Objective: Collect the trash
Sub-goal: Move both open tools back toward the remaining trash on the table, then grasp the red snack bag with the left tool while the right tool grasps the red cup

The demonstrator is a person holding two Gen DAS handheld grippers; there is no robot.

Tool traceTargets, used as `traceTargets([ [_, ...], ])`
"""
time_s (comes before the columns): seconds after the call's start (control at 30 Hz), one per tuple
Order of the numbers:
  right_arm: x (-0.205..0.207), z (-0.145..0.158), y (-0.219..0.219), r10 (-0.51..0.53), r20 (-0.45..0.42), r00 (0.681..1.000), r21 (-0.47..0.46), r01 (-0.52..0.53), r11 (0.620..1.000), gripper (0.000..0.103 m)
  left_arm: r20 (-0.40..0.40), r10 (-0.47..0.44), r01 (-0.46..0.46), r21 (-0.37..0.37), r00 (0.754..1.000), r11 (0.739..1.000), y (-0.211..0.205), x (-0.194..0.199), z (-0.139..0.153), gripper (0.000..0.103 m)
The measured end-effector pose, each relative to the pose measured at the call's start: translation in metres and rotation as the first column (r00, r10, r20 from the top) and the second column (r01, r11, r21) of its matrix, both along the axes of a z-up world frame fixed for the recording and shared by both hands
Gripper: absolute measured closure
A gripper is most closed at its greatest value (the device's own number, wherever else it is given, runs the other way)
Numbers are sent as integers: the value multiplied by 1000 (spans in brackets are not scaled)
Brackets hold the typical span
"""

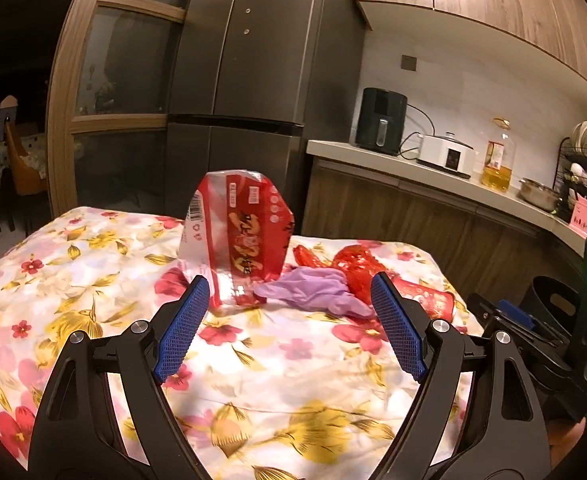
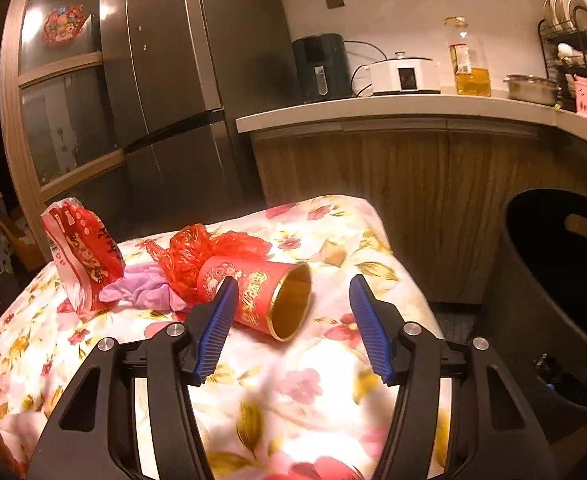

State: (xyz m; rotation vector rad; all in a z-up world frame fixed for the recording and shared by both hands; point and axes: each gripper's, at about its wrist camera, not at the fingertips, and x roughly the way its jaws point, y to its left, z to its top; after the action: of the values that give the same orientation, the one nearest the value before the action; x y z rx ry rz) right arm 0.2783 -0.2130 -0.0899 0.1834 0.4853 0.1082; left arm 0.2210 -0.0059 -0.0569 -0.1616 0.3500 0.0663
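Observation:
Trash lies on a floral-cloth table (image 1: 93, 280). A red snack bag (image 1: 237, 236) stands upright, also in the right wrist view (image 2: 85, 256). Beside it lie a purple glove (image 1: 313, 290) (image 2: 141, 290), a crumpled red plastic bag (image 1: 353, 264) (image 2: 201, 252) and a red paper cup (image 1: 429, 298) on its side with its gold mouth open toward me (image 2: 269, 300). My left gripper (image 1: 289, 284) is open, just short of the glove. My right gripper (image 2: 293, 284) is open, its tips either side of the cup's mouth.
A black bin (image 2: 561, 272) stands on the floor right of the table (image 2: 333, 248); it also shows in the left wrist view (image 1: 553, 300). Behind are a dark fridge (image 1: 253, 80), a counter (image 1: 433, 168) with an air fryer, cooker, oil bottle, pot and dish rack.

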Motion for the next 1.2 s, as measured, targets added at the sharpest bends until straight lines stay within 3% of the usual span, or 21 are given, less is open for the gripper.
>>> traceTargets([
  [0.37,28,-18,10,58,-87,995,50,-54,997,59,5,11,-11,-6,1000,1000,11,16,-2,22],
  [0.63,28,-20,22,140,-83,987,40,-137,990,89,-5,24,-24,-14,1000,1000,17,22,-5,22],
  [0.8,20,-14,28,178,-56,982,33,-176,984,99,-27,16,-17,-29,1000,999,20,28,-10,22],
  [1.0,9,-6,35,190,-22,982,3,-190,982,99,-33,30,-31,-39,999,999,27,39,-8,22],
  [1.2,-5,1,34,183,7,983,-19,-183,983,99,22,59,-57,-59,998,997,51,62,16,22],
])
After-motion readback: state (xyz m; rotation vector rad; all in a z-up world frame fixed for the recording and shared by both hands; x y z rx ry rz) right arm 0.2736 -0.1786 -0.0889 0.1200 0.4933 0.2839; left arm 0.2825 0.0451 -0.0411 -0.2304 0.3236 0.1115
